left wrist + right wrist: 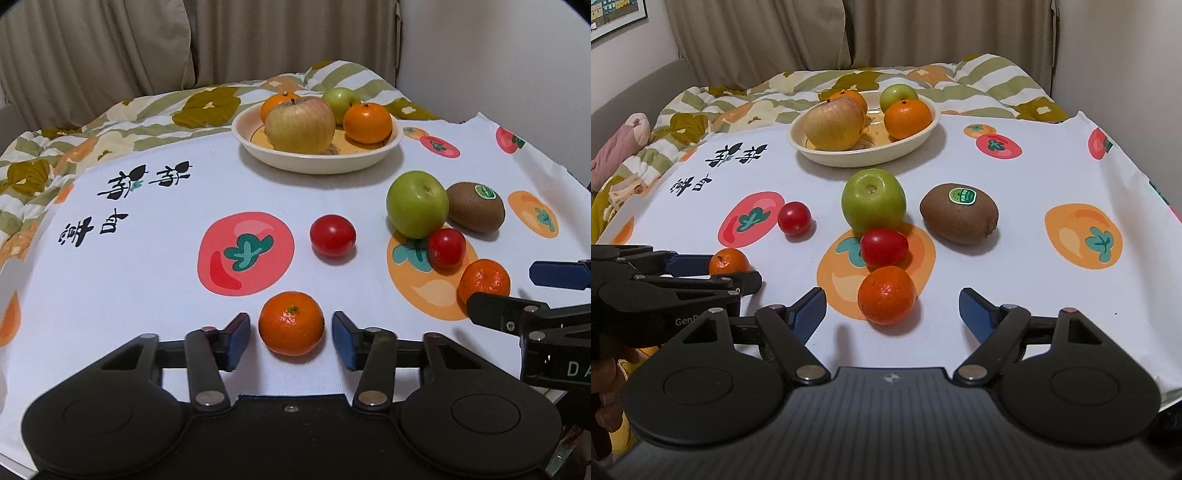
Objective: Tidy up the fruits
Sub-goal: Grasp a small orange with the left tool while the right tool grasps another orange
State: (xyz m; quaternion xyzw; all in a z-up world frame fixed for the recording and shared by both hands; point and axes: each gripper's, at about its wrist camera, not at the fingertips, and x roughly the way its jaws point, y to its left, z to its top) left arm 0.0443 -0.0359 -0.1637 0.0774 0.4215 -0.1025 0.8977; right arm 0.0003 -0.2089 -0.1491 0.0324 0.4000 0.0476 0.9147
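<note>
My left gripper (pixel 291 338) is open, its pads on either side of a mandarin (pixel 291 323) on the cloth, not touching it. The same mandarin (pixel 728 261) shows between the left gripper's fingers (pixel 701 275) in the right wrist view. My right gripper (pixel 892 312) is open wide around a second mandarin (pixel 886 294), seen from the left wrist too (pixel 484 280). Loose on the cloth are a green apple (pixel 873 199), a kiwi (pixel 959 213) and two cherry tomatoes (pixel 884 246) (pixel 794 218). A cream bowl (pixel 849 157) at the back holds a yellow apple (pixel 834 123), a small green apple and two oranges.
A white cloth printed with persimmons (pixel 147 295) covers the table. A striped floral quilt (pixel 55 155) lies behind and to the left, with curtains beyond. The cloth's right edge (pixel 1145 192) drops off close to the kiwi side.
</note>
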